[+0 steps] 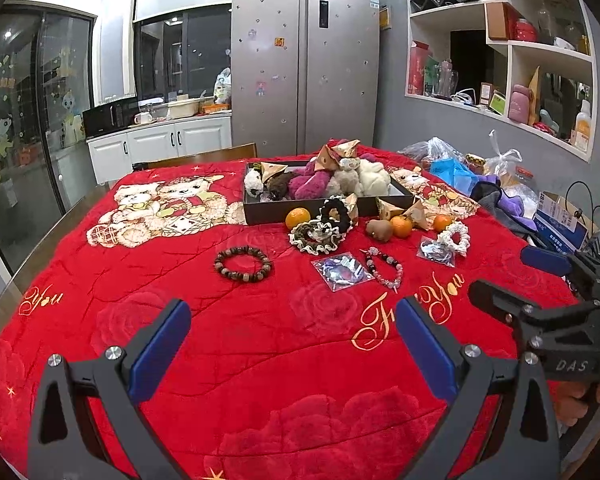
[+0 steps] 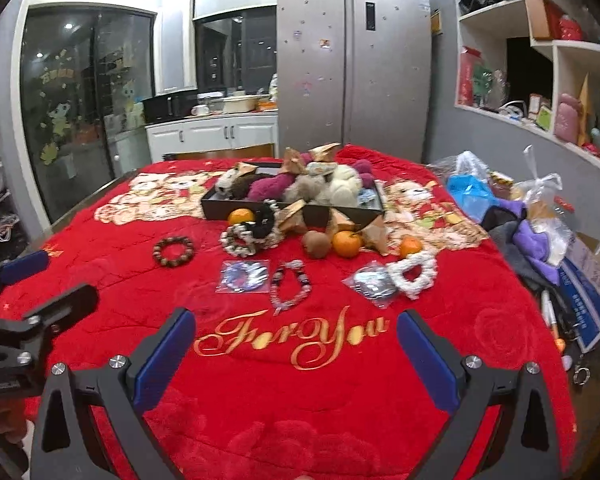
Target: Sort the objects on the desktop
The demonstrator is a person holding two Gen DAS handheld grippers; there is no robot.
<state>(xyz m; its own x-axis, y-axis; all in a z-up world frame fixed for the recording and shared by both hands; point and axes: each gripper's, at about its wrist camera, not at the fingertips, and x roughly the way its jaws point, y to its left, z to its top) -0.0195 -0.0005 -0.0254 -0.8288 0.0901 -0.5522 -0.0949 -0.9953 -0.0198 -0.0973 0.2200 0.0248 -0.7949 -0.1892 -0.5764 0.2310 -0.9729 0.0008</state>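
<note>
Both the left hand-held gripper (image 1: 292, 344) and the right hand-held gripper (image 2: 296, 348) are wide and hold nothing. The box (image 1: 260, 212) is piled with soft toys (image 1: 340, 178). Bracelets (image 1: 243, 264), oranges (image 1: 298, 218) and hair ties (image 1: 318, 236) lie loose on the red surface (image 1: 260, 360), so I think lots is left.

Three round oranges sit on the red blanket: one (image 1: 298, 218) by the box front, one (image 1: 402, 226) beside the single brown kiwi-like fruit (image 1: 381, 231), and one (image 1: 442, 222) further right. There are two bead bracelets lying bare, a dark brown wooden one (image 1: 243, 264) and a pink-and-black one (image 1: 383, 267). Two clear plastic packets hold more jewellery, one (image 1: 342, 271) central, one (image 1: 436, 250) to the right. Three frilly scrunchies show: black (image 1: 335, 212), brown with cream lace (image 1: 312, 237), and white (image 1: 456, 236). One dark rectangular box (image 1: 300, 212) holds a heap of plush toys, too tangled to count. Folded gold paper wedges are scattered in and before the box; their number is unclear.
</note>
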